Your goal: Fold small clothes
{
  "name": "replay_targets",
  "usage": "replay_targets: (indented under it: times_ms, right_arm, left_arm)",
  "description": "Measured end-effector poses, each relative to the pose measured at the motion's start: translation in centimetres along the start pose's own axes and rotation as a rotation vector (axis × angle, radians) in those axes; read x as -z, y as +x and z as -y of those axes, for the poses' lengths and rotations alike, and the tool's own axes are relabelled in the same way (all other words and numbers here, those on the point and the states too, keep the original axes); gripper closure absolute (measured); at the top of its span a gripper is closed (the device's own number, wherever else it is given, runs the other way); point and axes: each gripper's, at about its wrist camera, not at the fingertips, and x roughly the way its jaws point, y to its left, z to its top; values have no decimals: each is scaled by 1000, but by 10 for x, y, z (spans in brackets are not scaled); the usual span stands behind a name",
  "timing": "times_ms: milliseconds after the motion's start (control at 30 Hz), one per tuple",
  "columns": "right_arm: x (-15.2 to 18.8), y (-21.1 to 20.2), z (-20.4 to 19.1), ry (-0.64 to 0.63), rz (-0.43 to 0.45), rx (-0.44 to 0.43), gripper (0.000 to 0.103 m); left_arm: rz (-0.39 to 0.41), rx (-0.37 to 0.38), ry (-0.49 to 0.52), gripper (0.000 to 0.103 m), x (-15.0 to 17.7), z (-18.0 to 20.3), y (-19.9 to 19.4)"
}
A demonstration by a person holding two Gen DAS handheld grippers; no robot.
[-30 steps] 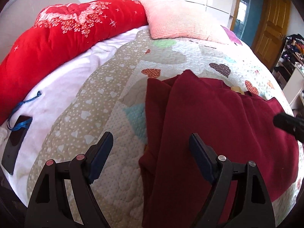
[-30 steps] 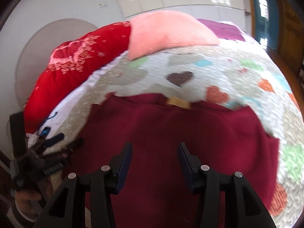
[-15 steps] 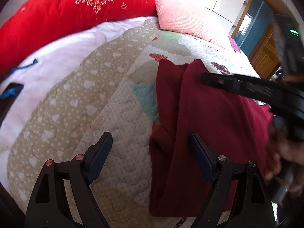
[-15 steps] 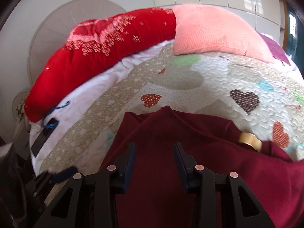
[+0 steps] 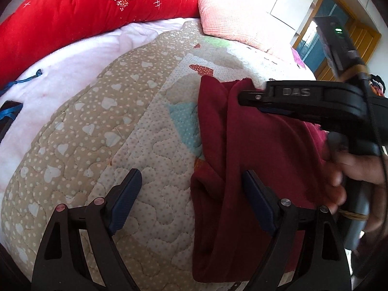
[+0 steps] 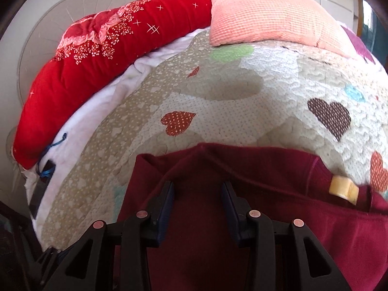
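The left claw (image 5: 191,198) gapes empty, its right finger over the garment (image 5: 254,150)'s folded edge. The right claw (image 6: 197,197), jaws parted, hovers above the cloth, likely lining up the next fold.

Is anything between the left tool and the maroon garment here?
Nothing visible. The left tool is open with bare quilt between its fingers, and the garment edge lies by its right finger. The right tool is already over the garment's far corner.

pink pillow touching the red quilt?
Touching. In the right wrist view the pink pillow overlaps the red quilt end, with no gap showing between them.
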Motion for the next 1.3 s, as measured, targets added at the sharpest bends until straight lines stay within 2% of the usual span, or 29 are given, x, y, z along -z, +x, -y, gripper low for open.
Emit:
replay_targets:
  times_ms: [100, 267, 400, 433, 533, 567, 767, 833, 1000, 1133, 1233, 1300]
  right_arm:
    - [8, -13, -2, 6, 1, -20, 63]
    - [20, -27, -9, -27, 9, -1, 63]
    - [21, -33, -12, -13, 15, -34, 63]
    - [20, -33, -13, -4, 15, -49, 61]
    - [17, -31, -17, 17, 3, -83, 42]
    - [16, -28, -20, 19, -7, -85, 40]
    - [13, -13, -31, 4, -47, -75, 40]
    - [11, -8, -36, -7, -59, -75, 36]
    - [0, 7, -49, -58, -102, -38, 28]
    - [-5, 22, -61, -134, -155, 16, 18]
    - [-3, 32, -69, -213, -161, 96, 18]
    - [1, 36, -68, -242, -134, 140, 26]
  left_arm:
    - [1, 2, -3, 17, 0, 0, 0]
    - [4, -2, -6, 17, 1, 1, -1]
    - [4, 0, -7, 17, 2, 1, -1]
    - [6, 3, -9, 17, 2, 0, -2]
    - [9, 14, -16, 17, 4, -1, -3]
    - [7, 20, -20, 17, 4, -2, -4]
    - [-1, 42, -33, 17, 5, -5, -5]
    - [-4, 60, -43, 17, 4, -7, -6]
    - [-29, 114, -62, 17, 4, -15, -10]
    - [-35, 114, -44, 14, 6, -10, -10]
    - [-31, 107, -34, 14, 8, -7, -11]
    - [-33, 113, -39, 14, 8, -7, -10]
